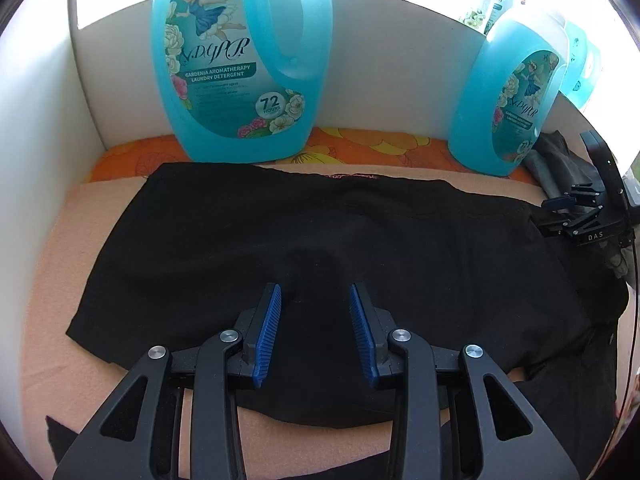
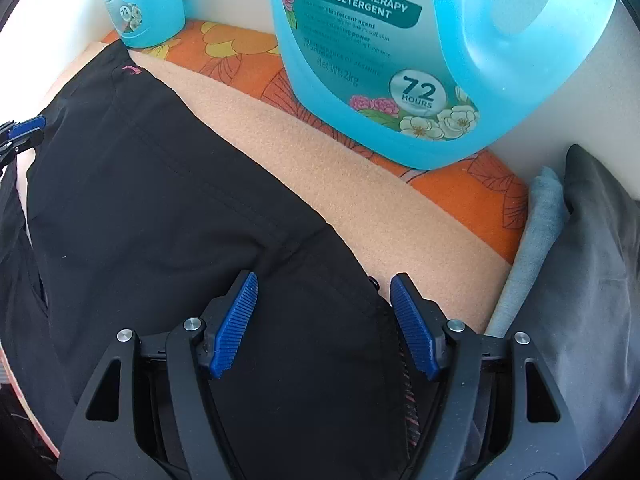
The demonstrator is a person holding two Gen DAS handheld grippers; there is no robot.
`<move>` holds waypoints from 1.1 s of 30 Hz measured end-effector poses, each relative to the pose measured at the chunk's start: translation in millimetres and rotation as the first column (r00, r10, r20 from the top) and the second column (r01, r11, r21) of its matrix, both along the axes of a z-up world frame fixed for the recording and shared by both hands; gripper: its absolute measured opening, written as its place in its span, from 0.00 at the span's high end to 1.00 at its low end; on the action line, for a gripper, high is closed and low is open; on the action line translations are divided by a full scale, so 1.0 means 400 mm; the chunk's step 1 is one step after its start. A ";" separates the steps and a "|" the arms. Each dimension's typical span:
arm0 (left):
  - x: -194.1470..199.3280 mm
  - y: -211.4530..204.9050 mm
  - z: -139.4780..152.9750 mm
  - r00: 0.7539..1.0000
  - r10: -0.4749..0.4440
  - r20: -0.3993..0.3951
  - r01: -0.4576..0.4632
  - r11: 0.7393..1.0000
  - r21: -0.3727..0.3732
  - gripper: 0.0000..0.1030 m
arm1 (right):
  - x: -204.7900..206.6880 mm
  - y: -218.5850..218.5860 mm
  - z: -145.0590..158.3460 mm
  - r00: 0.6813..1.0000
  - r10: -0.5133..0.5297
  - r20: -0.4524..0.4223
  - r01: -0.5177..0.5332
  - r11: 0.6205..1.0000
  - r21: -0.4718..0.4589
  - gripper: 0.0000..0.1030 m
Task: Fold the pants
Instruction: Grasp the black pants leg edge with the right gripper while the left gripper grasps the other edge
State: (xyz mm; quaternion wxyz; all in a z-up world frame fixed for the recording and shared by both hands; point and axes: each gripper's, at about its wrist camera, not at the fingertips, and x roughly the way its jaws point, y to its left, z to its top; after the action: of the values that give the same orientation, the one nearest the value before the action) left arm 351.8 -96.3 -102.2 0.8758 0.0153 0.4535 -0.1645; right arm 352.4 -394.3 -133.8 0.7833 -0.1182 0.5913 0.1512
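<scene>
black pants (image 1: 320, 232), peach blanket (image 1: 80, 248), orange flowered cloth (image 1: 380, 142), blue detergent jugs (image 1: 224, 60), grey clothes (image 2: 580, 240).

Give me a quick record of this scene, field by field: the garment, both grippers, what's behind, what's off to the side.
garment: black pants lying spread on a peach blanket
left gripper: open, over the pants
right gripper: open, over the pants' edge
behind: blue detergent bottles on an orange floral cloth
side: grey folded cloth on the right
fold: not yet begun
</scene>
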 end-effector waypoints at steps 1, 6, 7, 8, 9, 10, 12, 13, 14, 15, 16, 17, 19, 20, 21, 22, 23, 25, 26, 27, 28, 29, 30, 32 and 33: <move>0.003 0.000 -0.005 1.000 0.003 -0.003 -0.003 1.000 0.002 0.67 | -0.003 0.000 0.000 1.000 0.001 0.004 -0.001 1.000 -0.003 0.37; 0.015 0.004 -0.018 1.000 0.014 -0.012 -0.014 1.000 0.003 0.67 | -0.038 -0.005 0.023 0.999 0.002 0.032 -0.003 1.000 0.015 0.81; 0.018 0.006 -0.019 1.000 0.017 -0.011 -0.017 1.000 0.000 0.67 | -0.051 -0.004 0.032 0.999 0.001 0.049 -0.002 1.000 0.014 0.84; 0.020 0.006 -0.018 1.000 0.019 -0.011 -0.019 1.000 -0.004 0.67 | -0.064 -0.003 0.044 0.998 0.000 0.066 -0.002 1.000 0.021 0.86; 0.022 0.006 -0.016 1.000 0.019 -0.011 -0.019 1.000 -0.008 0.67 | -0.077 0.000 0.058 0.996 -0.006 0.086 0.003 0.999 0.032 0.87; 0.023 0.005 -0.014 1.000 0.022 -0.011 -0.022 1.000 -0.009 0.67 | -0.091 0.004 0.074 0.994 -0.014 0.106 0.009 0.999 0.047 0.88; 0.026 0.004 -0.007 1.000 0.023 -0.011 -0.023 1.000 -0.019 0.67 | -0.128 0.015 0.110 0.988 -0.024 0.151 0.012 0.997 0.076 0.89; 0.025 0.004 -0.001 1.000 0.027 -0.009 -0.027 0.999 -0.023 0.67 | -0.153 0.020 0.131 0.985 -0.025 0.173 0.008 0.995 0.096 0.89; 0.025 0.004 0.005 0.999 0.031 -0.006 -0.031 0.999 -0.028 0.67 | -0.179 0.029 0.150 0.980 -0.027 0.196 0.004 0.993 0.115 0.89; 0.025 0.005 0.011 0.999 0.034 -0.004 -0.034 0.999 -0.037 0.67 | -0.209 0.039 0.169 0.976 -0.027 0.215 -0.002 0.991 0.135 0.89; 0.026 0.006 0.016 0.999 0.037 -0.005 -0.037 0.998 -0.051 0.66 | -0.242 0.052 0.186 0.972 -0.023 0.234 -0.013 0.988 0.153 0.89; 0.026 0.008 0.021 0.999 0.041 -0.009 -0.041 0.997 -0.064 0.59 | -0.277 0.066 0.201 0.968 -0.019 0.249 -0.024 0.985 0.170 0.89; 0.025 0.012 0.033 0.999 0.051 -0.014 -0.052 0.994 -0.100 0.47 | -0.352 0.092 0.215 0.962 0.003 0.273 -0.057 0.980 0.189 0.89; 0.023 0.014 0.041 0.998 0.055 -0.015 -0.056 0.991 -0.118 0.47 | -0.388 0.106 0.216 0.961 0.010 0.275 -0.066 0.978 0.198 0.89; 0.020 0.015 0.049 0.998 0.059 -0.017 -0.061 0.989 -0.133 0.47 | -0.420 0.126 0.209 0.962 0.015 0.272 -0.073 0.976 0.206 0.89; 0.018 0.016 0.058 0.998 0.062 -0.016 -0.064 0.987 -0.147 0.47 | -0.446 0.142 0.202 0.963 0.022 0.269 -0.082 0.973 0.215 0.90; 0.016 0.019 0.067 0.998 0.068 -0.014 -0.069 0.985 -0.159 0.46 | -0.482 0.147 0.196 0.964 0.027 0.265 -0.088 0.971 0.222 0.90; 0.012 0.025 0.082 0.997 0.078 -0.018 -0.080 0.977 -0.197 0.45 | -0.528 0.163 0.180 0.965 0.034 0.261 -0.096 0.969 0.229 0.90; 0.014 0.028 0.087 0.996 0.080 -0.024 -0.083 0.972 -0.218 0.44 | -0.545 0.175 0.168 0.964 0.043 0.261 -0.105 0.968 0.228 0.90; 0.014 0.030 0.090 0.996 0.084 -0.029 -0.088 0.969 -0.231 0.44 | -0.558 0.184 0.160 0.964 0.049 0.263 -0.109 0.970 0.217 0.90; 0.017 0.028 0.094 0.996 0.088 -0.030 -0.092 0.968 -0.234 0.43 | -0.569 0.191 0.147 0.963 0.051 0.266 -0.109 0.972 0.207 0.90; 0.020 0.028 0.092 0.995 0.092 -0.032 -0.097 0.967 -0.234 0.41 | -0.579 0.196 0.139 0.962 0.055 0.268 -0.112 0.973 0.201 0.90; 0.025 0.026 0.091 0.995 0.091 -0.043 -0.099 0.966 -0.239 0.40 | -0.592 0.198 0.136 0.961 0.057 0.271 -0.113 0.974 0.196 0.90; 0.039 0.029 0.078 0.992 0.105 -0.073 -0.119 0.964 -0.238 0.39 | -0.606 0.197 0.136 0.961 0.049 0.274 -0.106 0.974 0.200 0.90; 0.050 0.032 0.069 0.990 0.114 -0.089 -0.132 0.961 -0.241 0.39 | -0.610 0.198 0.137 0.961 0.048 0.273 -0.107 0.973 0.205 0.90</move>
State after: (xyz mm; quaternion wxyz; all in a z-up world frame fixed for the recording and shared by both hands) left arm 371.8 -83.5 -74.6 0.8621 -0.1279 0.4617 -0.1651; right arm 108.4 -315.1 -78.9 0.8572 -0.0741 0.4555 0.2284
